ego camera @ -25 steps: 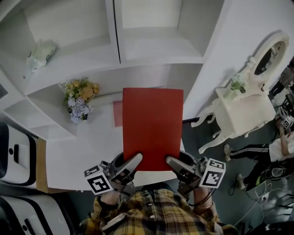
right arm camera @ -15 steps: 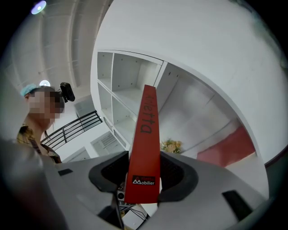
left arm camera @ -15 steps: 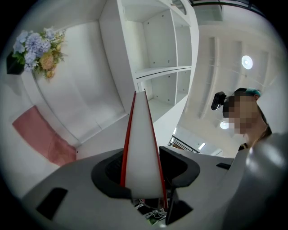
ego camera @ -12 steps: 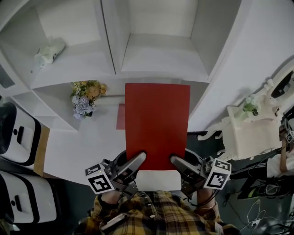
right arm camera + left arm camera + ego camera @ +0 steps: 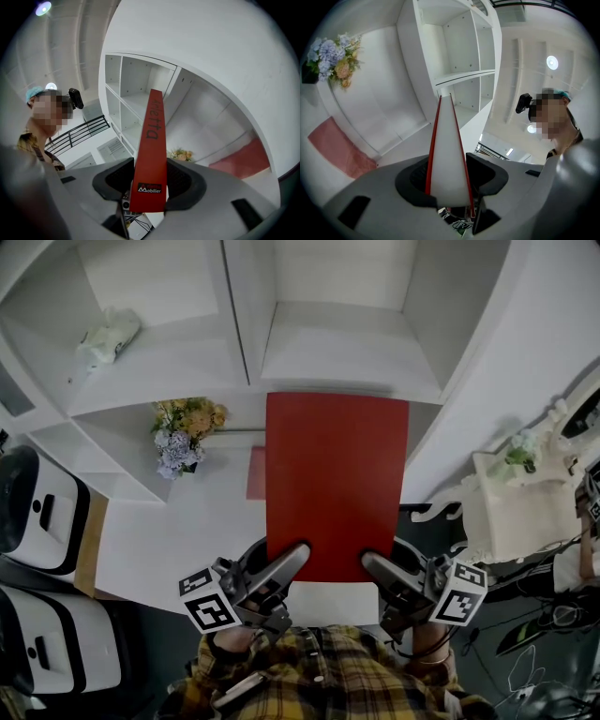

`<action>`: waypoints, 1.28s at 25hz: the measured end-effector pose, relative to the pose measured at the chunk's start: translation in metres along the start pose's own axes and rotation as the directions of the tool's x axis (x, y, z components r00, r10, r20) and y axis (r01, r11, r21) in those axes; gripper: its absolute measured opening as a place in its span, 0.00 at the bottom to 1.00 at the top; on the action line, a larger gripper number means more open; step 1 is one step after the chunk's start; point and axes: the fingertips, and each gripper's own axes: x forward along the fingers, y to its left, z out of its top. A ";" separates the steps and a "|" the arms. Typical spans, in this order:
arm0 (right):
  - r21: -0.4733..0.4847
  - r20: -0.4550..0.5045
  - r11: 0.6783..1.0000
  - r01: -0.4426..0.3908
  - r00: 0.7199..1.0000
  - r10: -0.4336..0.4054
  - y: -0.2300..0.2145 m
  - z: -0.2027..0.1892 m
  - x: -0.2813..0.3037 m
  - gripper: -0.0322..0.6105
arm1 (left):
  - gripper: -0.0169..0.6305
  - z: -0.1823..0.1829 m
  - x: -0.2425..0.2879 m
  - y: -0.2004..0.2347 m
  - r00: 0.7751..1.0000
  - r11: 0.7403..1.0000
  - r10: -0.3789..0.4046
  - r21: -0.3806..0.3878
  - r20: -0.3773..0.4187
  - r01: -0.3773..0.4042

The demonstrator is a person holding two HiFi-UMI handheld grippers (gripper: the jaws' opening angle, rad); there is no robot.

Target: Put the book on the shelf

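A red book is held flat in the air in front of the white shelf unit, its far edge near the shelf's lower open compartment. My left gripper is shut on the book's near left corner, my right gripper on its near right corner. In the left gripper view the book's white page edge stands between the black pads. In the right gripper view its red spine with lettering is clamped between the pads.
A bunch of flowers stands on the lower shelf at the left, with a pink patch on the white surface beside the book. A pale wrapped bundle lies on a higher shelf. An ornate white table stands at right; white cases at left.
The book and both grippers have moved forward and a little right toward the shelf; the shelf compartments now fill more of the head view. Both grips are unchanged.
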 end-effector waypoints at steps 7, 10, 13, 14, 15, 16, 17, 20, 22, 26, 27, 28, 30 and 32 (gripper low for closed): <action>-0.035 0.035 0.999 -0.016 0.999 0.018 0.010 0.015 0.005 0.37 | 0.34 0.015 0.009 -0.009 0.999 0.999 -0.033 0.030 -0.011 0.033; -0.061 0.042 0.998 -0.022 0.999 0.025 0.015 0.028 0.009 0.37 | 0.34 0.024 0.017 -0.013 0.999 0.998 -0.048 0.038 0.000 0.048; -0.066 0.072 0.997 -0.030 0.997 0.035 0.013 0.046 0.012 0.37 | 0.34 0.036 0.030 -0.015 0.998 0.998 -0.057 0.040 0.020 0.056; -0.065 0.078 0.997 -0.031 0.996 0.036 0.012 0.051 0.014 0.37 | 0.34 0.041 0.034 -0.015 0.998 0.997 -0.059 0.042 0.028 0.057; -0.062 0.085 0.998 -0.031 0.996 0.036 0.011 0.056 0.016 0.37 | 0.34 0.045 0.038 -0.015 0.997 0.997 -0.060 0.041 0.037 0.059; -0.055 0.092 0.998 -0.031 0.995 0.036 0.009 0.061 0.018 0.37 | 0.34 0.050 0.043 -0.014 0.997 0.998 -0.062 0.035 0.047 0.061; -0.047 0.100 0.998 -0.031 0.994 0.036 0.008 0.066 0.020 0.37 | 0.34 0.054 0.047 -0.012 0.996 0.998 -0.064 0.026 0.057 0.063; -0.036 0.117 0.999 -0.034 0.992 0.038 0.006 0.078 0.028 0.37 | 0.34 0.065 0.055 -0.010 0.995 0.998 -0.066 0.004 0.075 0.066; -0.027 0.125 0.999 -0.042 0.991 0.045 0.006 0.085 0.032 0.37 | 0.34 0.072 0.060 -0.011 0.994 0.997 -0.071 0.005 0.081 0.071; -0.005 0.160 0.998 -0.057 0.985 0.057 0.002 0.102 0.037 0.37 | 0.34 0.086 0.073 -0.011 0.993 0.996 -0.087 -0.002 0.082 0.087; -0.008 0.165 0.998 -0.058 0.984 0.059 0.002 0.106 0.039 0.37 | 0.34 0.089 0.076 -0.010 0.993 0.996 -0.088 0.000 0.082 0.088; -0.010 0.170 0.998 -0.060 0.984 0.061 0.002 0.110 0.041 0.37 | 0.34 0.093 0.079 -0.011 0.993 0.996 -0.090 0.004 0.081 0.090; -0.007 0.183 0.998 -0.065 0.981 0.065 0.002 0.118 0.045 0.37 | 0.34 0.100 0.084 -0.012 0.992 0.995 -0.097 0.013 0.079 0.096; 0.005 0.201 0.998 -0.068 0.977 0.066 0.000 0.127 0.048 0.37 | 0.35 0.108 0.092 -0.014 0.992 0.995 -0.101 0.031 0.072 0.099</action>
